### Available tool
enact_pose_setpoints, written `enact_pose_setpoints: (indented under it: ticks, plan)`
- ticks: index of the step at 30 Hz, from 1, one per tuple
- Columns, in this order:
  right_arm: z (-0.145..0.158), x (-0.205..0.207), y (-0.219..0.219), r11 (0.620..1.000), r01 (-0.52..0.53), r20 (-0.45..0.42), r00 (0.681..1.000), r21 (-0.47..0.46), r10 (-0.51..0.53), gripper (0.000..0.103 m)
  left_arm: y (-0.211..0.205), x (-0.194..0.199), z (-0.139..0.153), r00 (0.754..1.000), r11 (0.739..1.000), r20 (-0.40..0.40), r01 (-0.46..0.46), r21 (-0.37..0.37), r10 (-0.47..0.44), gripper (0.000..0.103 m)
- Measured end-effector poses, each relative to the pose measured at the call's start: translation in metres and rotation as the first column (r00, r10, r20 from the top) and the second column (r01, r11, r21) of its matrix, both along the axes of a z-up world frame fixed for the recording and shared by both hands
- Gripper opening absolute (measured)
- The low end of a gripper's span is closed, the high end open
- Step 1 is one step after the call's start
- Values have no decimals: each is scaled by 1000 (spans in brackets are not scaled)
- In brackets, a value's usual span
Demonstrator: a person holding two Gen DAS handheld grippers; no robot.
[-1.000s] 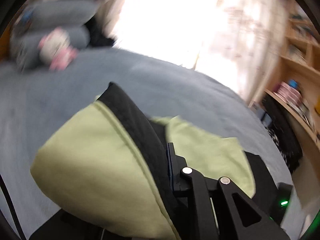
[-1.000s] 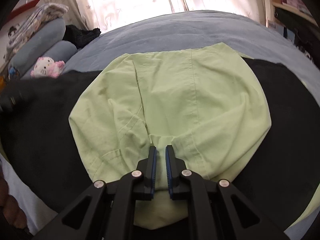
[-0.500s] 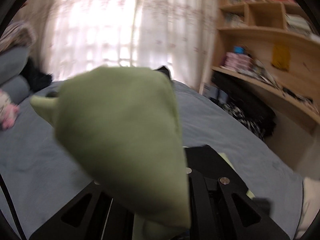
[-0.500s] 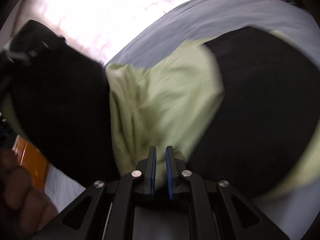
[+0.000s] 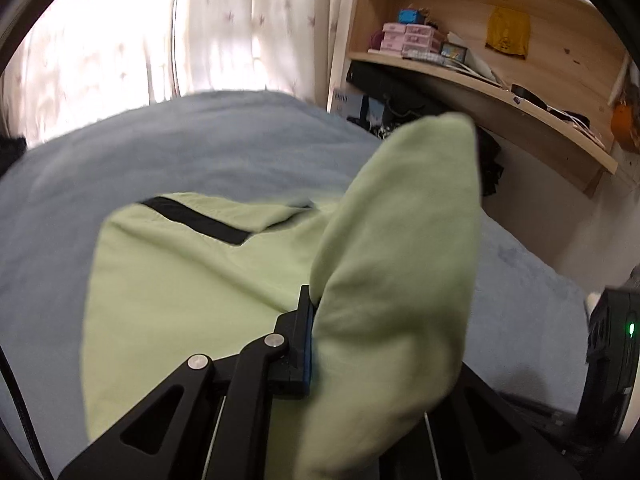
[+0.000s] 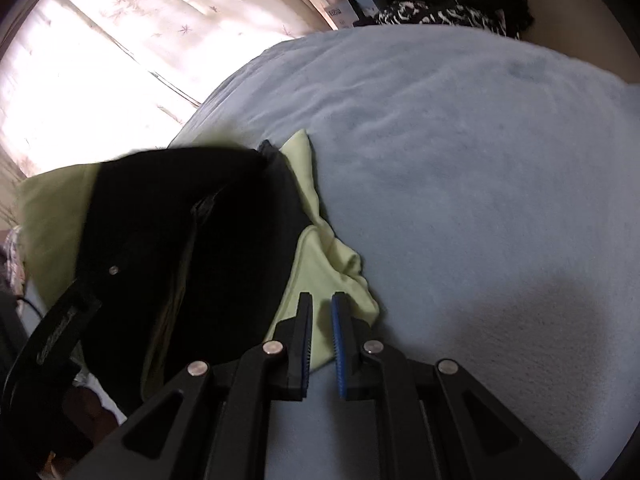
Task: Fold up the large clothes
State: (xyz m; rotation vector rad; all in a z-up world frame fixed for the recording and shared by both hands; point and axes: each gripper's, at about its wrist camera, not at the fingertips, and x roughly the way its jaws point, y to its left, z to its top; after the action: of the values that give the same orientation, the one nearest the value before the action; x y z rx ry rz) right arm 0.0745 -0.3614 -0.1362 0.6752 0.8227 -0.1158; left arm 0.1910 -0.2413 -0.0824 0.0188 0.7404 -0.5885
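Observation:
A light green and black garment (image 5: 180, 280) lies on the grey-blue bed. My left gripper (image 5: 316, 320) is shut on a fold of its green cloth (image 5: 400, 260), which stands up and hides the right finger. In the right wrist view the garment (image 6: 192, 232) hangs black side out at the left, with a green edge (image 6: 320, 264) running down to my right gripper (image 6: 321, 320). The right jaws are nearly closed and pinch that green edge just above the blanket.
The grey-blue bed (image 6: 480, 160) fills the right half of the right wrist view. Wooden shelves (image 5: 480, 72) with boxes stand beyond the bed. A curtained window (image 5: 120, 40) is behind. Dark bags (image 6: 420, 12) lie on the floor by the bed's far edge.
Both grippers swung the garment over toward the right of the bed. The left gripper came down, its green fold now standing beside it. The right gripper now points at bare blanket.

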Motion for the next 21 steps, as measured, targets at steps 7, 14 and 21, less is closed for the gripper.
enact_pose_setpoints:
  ticks: [7, 14, 21]
  plan:
    - [0, -3, -1, 999, -30, -3, 1000, -18, 30, 9, 6, 4, 4, 998, 994, -52, -41, -99, 36, 6]
    - [1, 0, -3, 998, -42, -28, 999, -41, 41, 9, 21, 5, -33, 979, 992, -200, -55, -117, 31, 7]
    - [14, -4, -2, 996, -61, -29, 998, -70, 59, 9, 42, -11, -10, 973, 967, -216, 23, -253, -79, 82]
